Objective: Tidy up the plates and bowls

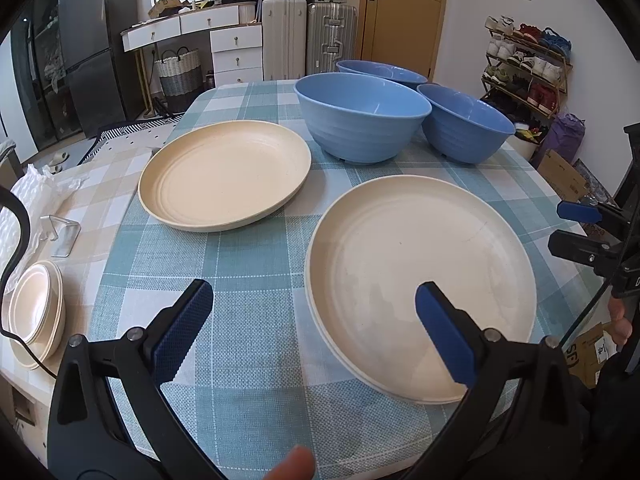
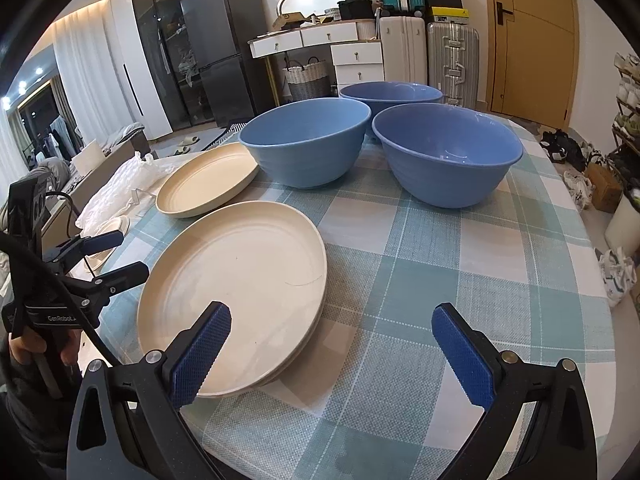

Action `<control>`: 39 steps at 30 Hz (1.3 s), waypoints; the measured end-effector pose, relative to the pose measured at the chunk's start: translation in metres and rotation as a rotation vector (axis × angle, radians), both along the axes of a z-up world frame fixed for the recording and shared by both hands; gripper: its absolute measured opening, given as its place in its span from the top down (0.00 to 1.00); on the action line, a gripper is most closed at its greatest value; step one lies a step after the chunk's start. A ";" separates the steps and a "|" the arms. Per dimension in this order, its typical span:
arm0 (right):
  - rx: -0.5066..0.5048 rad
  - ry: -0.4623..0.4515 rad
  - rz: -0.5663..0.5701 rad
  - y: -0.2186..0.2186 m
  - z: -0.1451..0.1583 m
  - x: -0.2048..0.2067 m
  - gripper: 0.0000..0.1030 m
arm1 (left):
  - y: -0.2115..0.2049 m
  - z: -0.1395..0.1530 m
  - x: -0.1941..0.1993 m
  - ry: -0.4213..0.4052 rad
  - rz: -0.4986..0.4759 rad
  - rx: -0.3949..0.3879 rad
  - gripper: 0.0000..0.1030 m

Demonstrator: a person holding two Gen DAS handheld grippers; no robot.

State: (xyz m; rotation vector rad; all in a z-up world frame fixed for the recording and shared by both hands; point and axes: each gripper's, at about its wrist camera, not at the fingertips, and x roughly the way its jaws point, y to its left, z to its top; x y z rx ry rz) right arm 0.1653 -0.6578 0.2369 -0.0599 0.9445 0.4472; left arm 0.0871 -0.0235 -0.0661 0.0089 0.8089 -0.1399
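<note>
Round table [image 1: 256, 288] [image 2: 440, 280] under a blue-and-white checked cloth, seen from the near edge through both wrist cameras.

Left gripper [image 1: 314, 330] [image 2: 110, 254]: jaws spread wide, holding nothing; right blue pad [image 1: 444, 340] overlapping the near plate stack in the left wrist view, contact not resolvable; left pad over bare cloth. Right gripper [image 2: 330, 356] [image 1: 576, 226]: jaws likewise wide apart and empty; in the left wrist view only its tips visible at the right frame edge, the body cut off.

Near plate stack [image 1: 420, 272] [image 2: 240, 288]: cream plates nested one in another on the near part of the table; a second rim visible beneath the top one, full count hidden. Single cream plate [image 1: 226, 174] [image 2: 208, 180]: flat on the cloth farther back and to the left, apart from the stack.

Three blue bowls, upright, at the far side: middle bowl [image 1: 362, 118] [image 2: 306, 144], just beside the single plate; right bowl [image 1: 464, 124] [image 2: 448, 154]; rear bowl [image 1: 382, 70] [image 2: 390, 94], largely hidden behind the other two, only rim and upper inside visible. Touching or narrowly apart among the bowls: not distinguishable.

Small cream dishes [image 1: 36, 312], stacked on a beige checked surface left of the table, partly crossed by a black cable; barely visible in the right wrist view.

Fingertip [image 1: 294, 464] cut off at the bottom of the left wrist view. Suitcases [image 1: 308, 36] [image 2: 428, 52] and shoe rack [image 1: 524, 60] in the background, detail distorted by the fisheye.
</note>
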 end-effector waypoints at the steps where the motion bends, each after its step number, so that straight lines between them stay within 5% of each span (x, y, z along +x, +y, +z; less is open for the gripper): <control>1: 0.001 0.002 -0.002 0.000 -0.001 0.000 0.01 | 0.000 -0.001 0.000 0.004 0.002 0.000 0.02; 31: 0.049 0.140 0.033 0.018 -0.045 0.013 0.01 | 0.000 -0.055 0.031 0.133 -0.003 -0.081 0.02; 39: 0.053 0.167 0.027 0.020 -0.053 0.017 0.02 | -0.005 -0.058 0.031 0.120 -0.009 -0.039 0.02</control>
